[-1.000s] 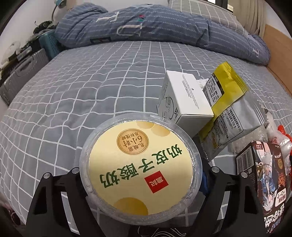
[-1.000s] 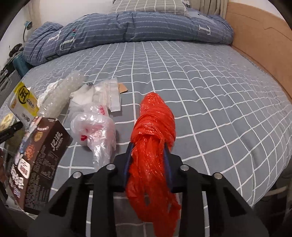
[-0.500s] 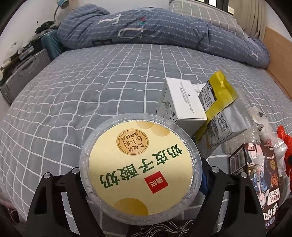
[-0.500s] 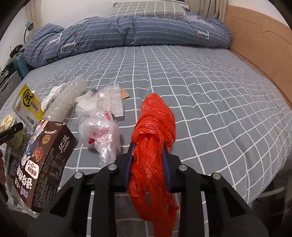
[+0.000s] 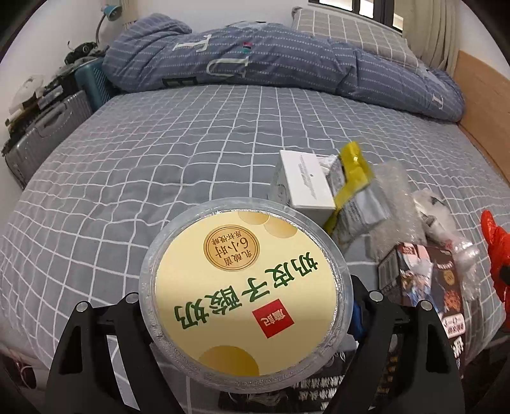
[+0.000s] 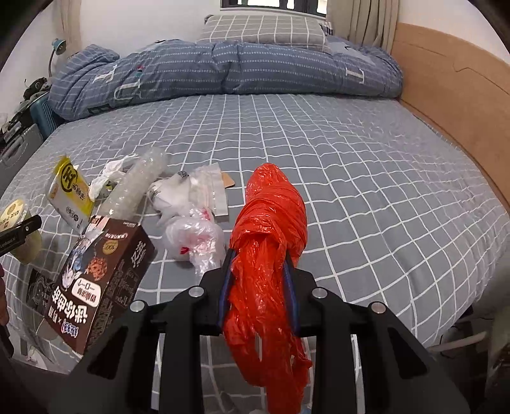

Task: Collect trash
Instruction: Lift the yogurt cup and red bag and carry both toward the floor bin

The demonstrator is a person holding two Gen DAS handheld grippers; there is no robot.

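My left gripper [image 5: 245,305] is shut on a round yogurt cup [image 5: 245,286] with a yellow lid, held above the near edge of the bed. My right gripper [image 6: 258,270] is shut on a crumpled red plastic bag [image 6: 271,229] that hangs down between its jaws. Loose trash lies on the grey checked bed: a brown snack box [image 6: 105,280] [image 5: 424,286], a white box [image 5: 306,188], a yellow and grey packet [image 5: 353,191] [image 6: 70,191], a clear bubble-wrap roll [image 6: 134,188], and clear plastic bags [image 6: 194,235].
A blue folded quilt [image 5: 271,67] and a checked pillow [image 6: 264,30] lie at the head of the bed. A wooden bed frame [image 6: 452,105] runs along the right. A grey suitcase [image 5: 41,133] stands left of the bed.
Both grippers have pulled back and risen from the bed, each keeping its load. The trash pile now looks farther away in both views.
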